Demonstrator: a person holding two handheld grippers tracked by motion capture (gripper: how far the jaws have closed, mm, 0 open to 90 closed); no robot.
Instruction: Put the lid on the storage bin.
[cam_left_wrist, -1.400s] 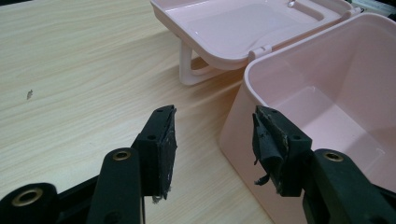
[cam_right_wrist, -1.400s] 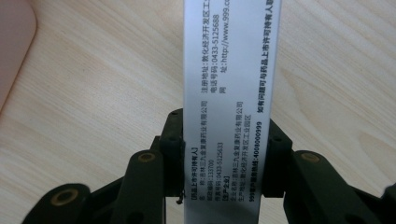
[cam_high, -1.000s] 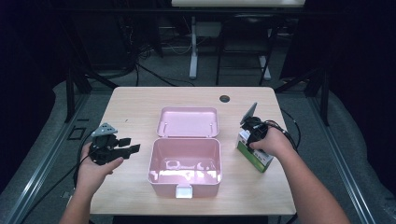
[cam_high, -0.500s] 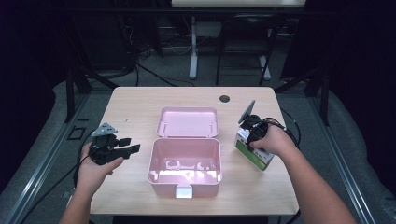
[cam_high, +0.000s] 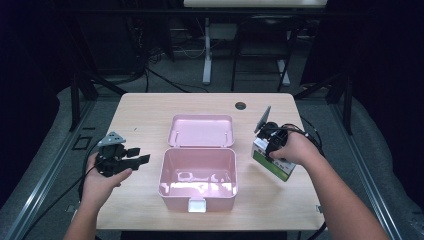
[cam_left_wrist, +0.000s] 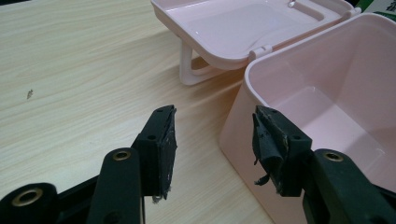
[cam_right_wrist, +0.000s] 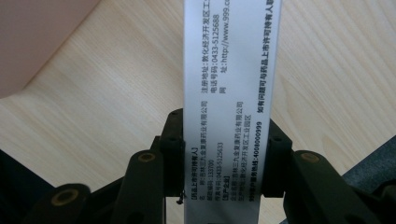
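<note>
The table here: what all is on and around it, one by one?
Table: one, light wood, centre of the high view.
Box: one, pink, open and seemingly empty, mid-table; its lid lies flat behind it.
Carton: one, white and green with printed text, at the table's right side, clamped between the right gripper's jaws.
Hole: one, dark, round, near the table's far edge.
Cables: several, dark, on the grey floor beyond the table.
Left gripper: one, black, open with nothing between its jaws, beside the box's left wall.
Right gripper: one, black, shut on the carton.
Hands: two, one per gripper.
</note>
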